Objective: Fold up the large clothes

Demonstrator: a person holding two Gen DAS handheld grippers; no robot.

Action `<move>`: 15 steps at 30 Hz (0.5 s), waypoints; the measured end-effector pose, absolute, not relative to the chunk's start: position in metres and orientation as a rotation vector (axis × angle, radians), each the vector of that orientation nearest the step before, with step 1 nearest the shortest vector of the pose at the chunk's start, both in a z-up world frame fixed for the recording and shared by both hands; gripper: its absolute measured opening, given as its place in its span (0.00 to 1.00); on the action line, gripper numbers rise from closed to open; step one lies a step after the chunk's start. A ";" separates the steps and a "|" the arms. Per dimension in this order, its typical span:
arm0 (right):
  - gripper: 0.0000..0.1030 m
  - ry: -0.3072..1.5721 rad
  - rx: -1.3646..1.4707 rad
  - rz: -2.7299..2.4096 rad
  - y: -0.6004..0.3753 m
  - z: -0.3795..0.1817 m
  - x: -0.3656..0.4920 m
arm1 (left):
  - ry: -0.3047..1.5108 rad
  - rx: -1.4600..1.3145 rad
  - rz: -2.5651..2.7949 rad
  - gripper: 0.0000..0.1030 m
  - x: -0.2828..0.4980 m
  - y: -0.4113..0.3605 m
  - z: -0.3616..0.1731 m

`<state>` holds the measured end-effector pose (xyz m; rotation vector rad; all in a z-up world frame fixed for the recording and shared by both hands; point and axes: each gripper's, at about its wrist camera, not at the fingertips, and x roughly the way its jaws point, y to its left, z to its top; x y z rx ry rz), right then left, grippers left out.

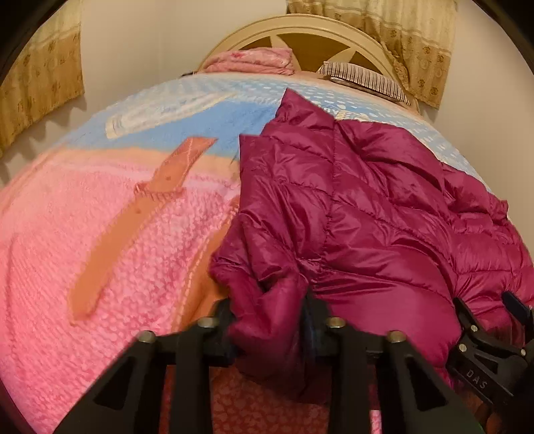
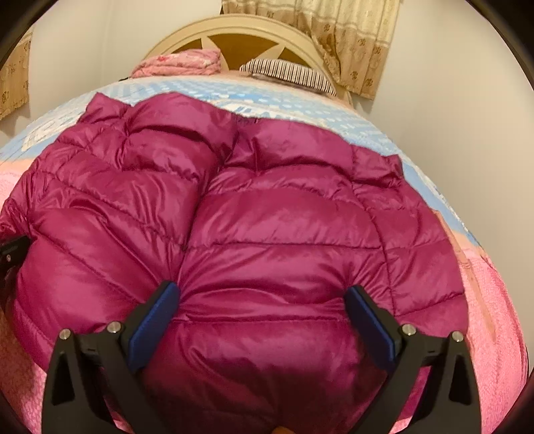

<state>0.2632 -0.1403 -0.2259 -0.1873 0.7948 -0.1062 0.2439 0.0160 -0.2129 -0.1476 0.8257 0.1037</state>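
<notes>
A pink and blue bedspread (image 1: 83, 233) covered the bed. Folded pink bedding (image 1: 250, 61) and a striped pillow (image 1: 363, 78) lay against the headboard (image 2: 233, 30); patterned curtains (image 2: 353, 40) hung behind.

- Warm, yellowish indoor light, fairly dim and even.
- Soft sheen on the shiny magenta quilted puffer jacket (image 2: 267, 217).
- Scalloped shadows under the beige patterned curtain (image 1: 40, 86) on the wall.
- Strong fisheye bulge; dark rounded corners.
- Left wrist view slightly smeared; the pink textured bedspread (image 1: 83, 233) looks soft.
</notes>
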 end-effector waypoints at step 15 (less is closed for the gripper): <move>0.96 0.770 -0.268 -0.075 -0.066 -0.222 0.227 | 0.627 -0.079 0.157 0.05 0.166 0.078 -0.138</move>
